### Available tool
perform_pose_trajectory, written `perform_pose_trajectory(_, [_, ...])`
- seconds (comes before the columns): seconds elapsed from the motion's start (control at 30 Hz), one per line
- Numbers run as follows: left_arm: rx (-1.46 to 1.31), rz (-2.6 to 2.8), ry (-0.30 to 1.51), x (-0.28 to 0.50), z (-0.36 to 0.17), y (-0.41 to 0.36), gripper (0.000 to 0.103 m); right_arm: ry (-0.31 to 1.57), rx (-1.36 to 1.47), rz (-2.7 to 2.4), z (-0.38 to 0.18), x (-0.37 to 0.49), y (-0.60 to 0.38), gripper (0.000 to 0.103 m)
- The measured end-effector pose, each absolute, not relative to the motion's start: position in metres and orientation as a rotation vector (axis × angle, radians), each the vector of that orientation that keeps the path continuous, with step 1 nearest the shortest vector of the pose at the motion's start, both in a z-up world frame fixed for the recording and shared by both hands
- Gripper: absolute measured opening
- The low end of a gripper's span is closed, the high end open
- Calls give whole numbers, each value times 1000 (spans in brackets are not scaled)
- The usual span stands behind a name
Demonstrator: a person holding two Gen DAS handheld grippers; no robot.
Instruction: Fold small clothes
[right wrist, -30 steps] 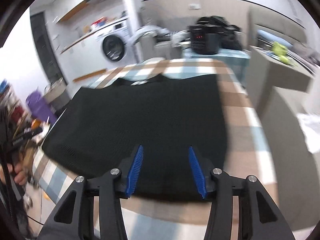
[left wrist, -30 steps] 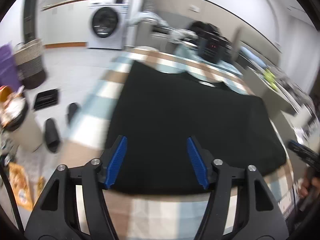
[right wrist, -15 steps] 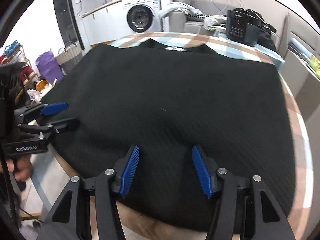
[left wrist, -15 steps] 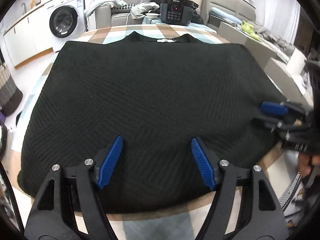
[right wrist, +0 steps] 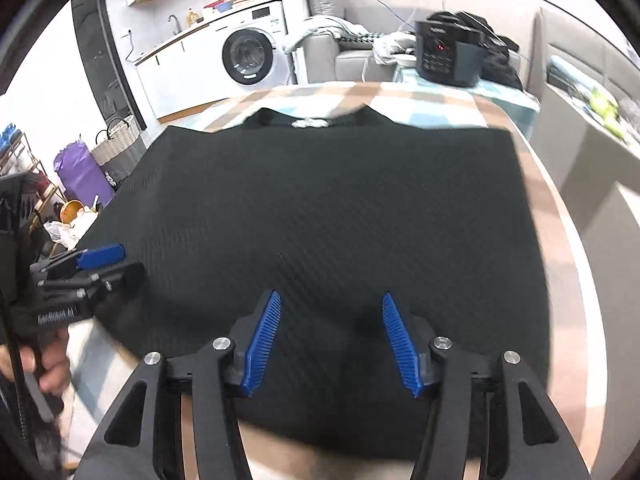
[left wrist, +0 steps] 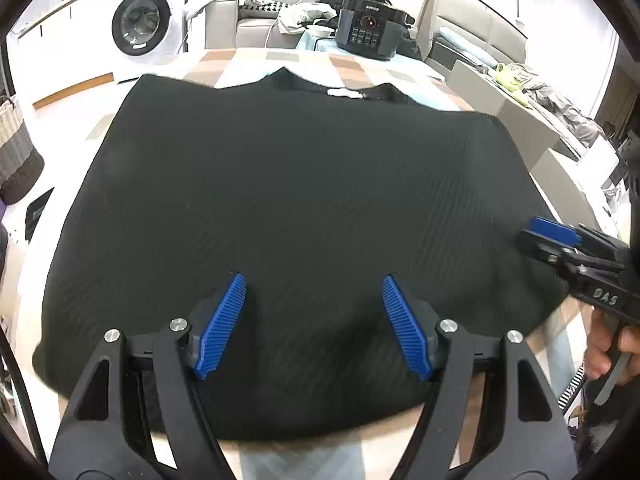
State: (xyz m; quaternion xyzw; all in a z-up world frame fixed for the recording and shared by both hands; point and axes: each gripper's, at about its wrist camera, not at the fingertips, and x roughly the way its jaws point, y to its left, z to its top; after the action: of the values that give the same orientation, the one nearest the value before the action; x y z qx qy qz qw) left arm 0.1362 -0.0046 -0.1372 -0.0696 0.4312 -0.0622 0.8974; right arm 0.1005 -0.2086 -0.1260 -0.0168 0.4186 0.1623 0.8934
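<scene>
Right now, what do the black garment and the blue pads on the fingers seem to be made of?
The black garment looks like matte knitted fabric: fine diagonal ribs run across it and it lies soft and flat, though the fibre is unclear. The blue pads look like ridged rubber or plastic, judging by their close parallel grooves; which one is hard to tell.

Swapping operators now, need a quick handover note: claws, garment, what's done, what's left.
Left claw: open, holding nothing, poised over the near hem of the black knit top.
Right claw: open, holding nothing, also at the near hem, toward the right side.
Garment: spread flat on the checked tablecloth, collar and white label at the far edge, left side hanging a little past the table edge.
Done: top laid out flat.
Left: every fold; no fold shows yet. A likely start is gripping the near hem with both claws.
</scene>
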Motion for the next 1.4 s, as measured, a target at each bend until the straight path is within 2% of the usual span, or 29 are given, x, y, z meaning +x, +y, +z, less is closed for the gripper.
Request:
perform_pose_trajectory(0.2, [-146,-89,935,162,-139,1,69,891,-131,421,-130,144,-152,57])
perform_pose_trajectory(0.37, [-177,-98,954,164,-144,18,69,938,-207,319,-148,162,-166,59])
perform_pose_trajectory(0.4, [-171,-98,953,162,-144,20,69,933,-188,316,-148,161,-181,69])
perform_pose_trajectory(0.43, [-160,-92,951,161,-145,22,69,934,-151,309,-147,159,-197,72])
perform_pose_trajectory(0.67, [-166,-85,946,162,-141,25,69,953,-71,212,-141,151,-244,72])
perform_pose_trajectory(0.83, [-164,-63,948,180,-141,23,69,906,-59,239,-130,165,-217,72])
perform_pose_trajectory(1.03, [-143,-42,953,185,-145,30,69,939,-107,242,-141,196,-195,72])
perform_pose_trajectory(1.2, [-146,-5,951,174,-144,45,69,974,-60,108,-148,192,-242,72])
perform_pose_trajectory(1.4, [-129,-133,940,165,-136,7,69,949,-24,217,-137,162,-230,72])
